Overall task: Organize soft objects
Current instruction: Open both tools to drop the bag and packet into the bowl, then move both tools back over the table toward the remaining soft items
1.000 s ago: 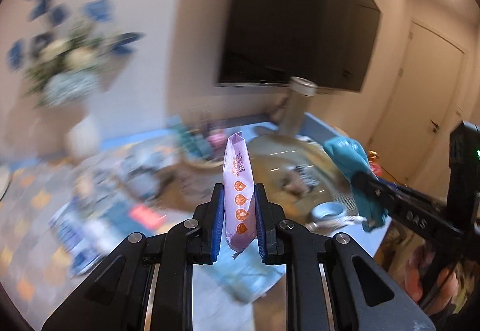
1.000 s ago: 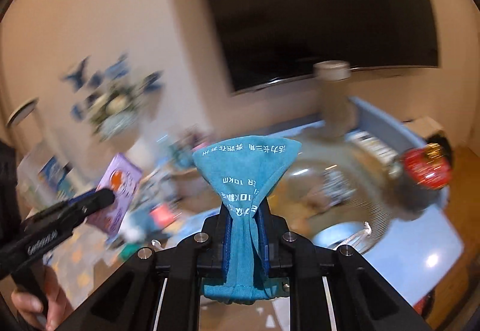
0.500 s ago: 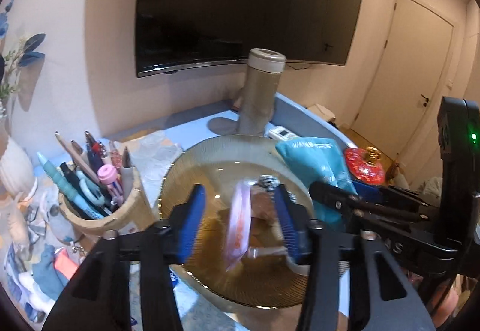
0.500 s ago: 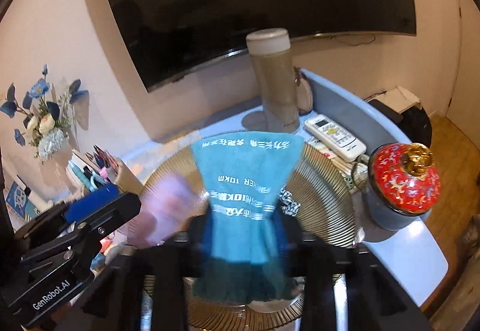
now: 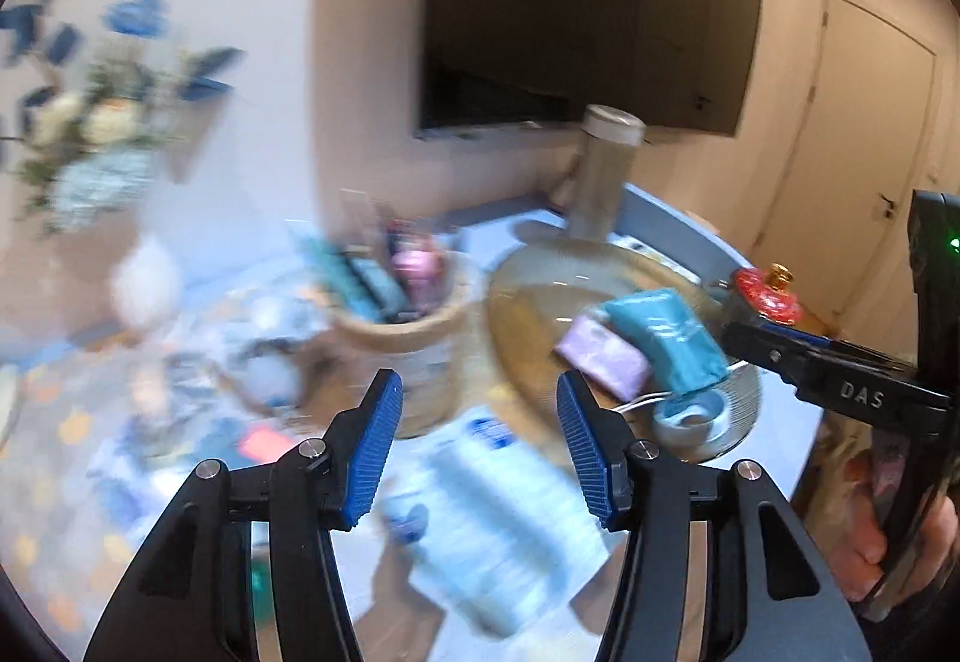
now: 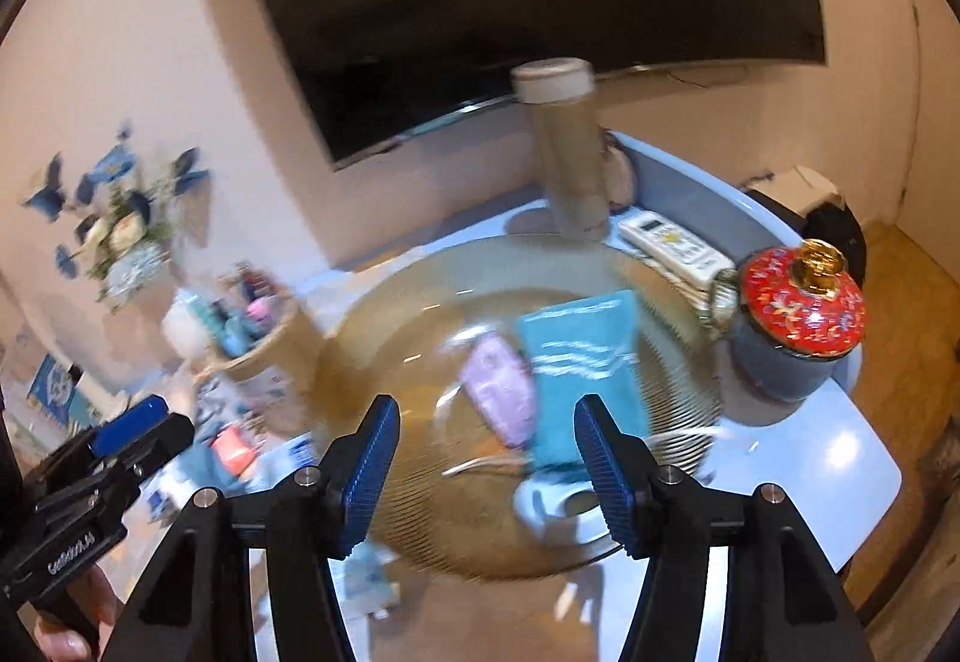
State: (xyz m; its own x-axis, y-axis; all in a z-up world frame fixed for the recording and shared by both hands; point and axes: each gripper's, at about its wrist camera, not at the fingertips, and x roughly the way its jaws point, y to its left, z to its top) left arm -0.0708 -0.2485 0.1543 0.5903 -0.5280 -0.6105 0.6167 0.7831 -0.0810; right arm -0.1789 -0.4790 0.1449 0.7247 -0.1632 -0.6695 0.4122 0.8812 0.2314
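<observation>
Teal cloth (image 6: 579,362) and purple packet (image 6: 499,392) lie side by side in the big gold plate (image 6: 384,314).

I see both soft things near the middle of the plate, touching each other, with a small blue cup (image 6: 555,500) at the plate's near edge. My left tool (image 5: 477,443) stands wide with nothing in it. My right tool (image 6: 486,461) has just been opening, and nothing is between its pads now. I think the cloth is light and floppy, so it will sag and fold if I lift it; pinching a bunched edge should work best. The packet looks thin, squashy and maybe slippery, so I would take it across its flat middle, gently. Both plate and red-lidded jar (image 6: 801,320) at the surface's right edge look breakable.
</observation>
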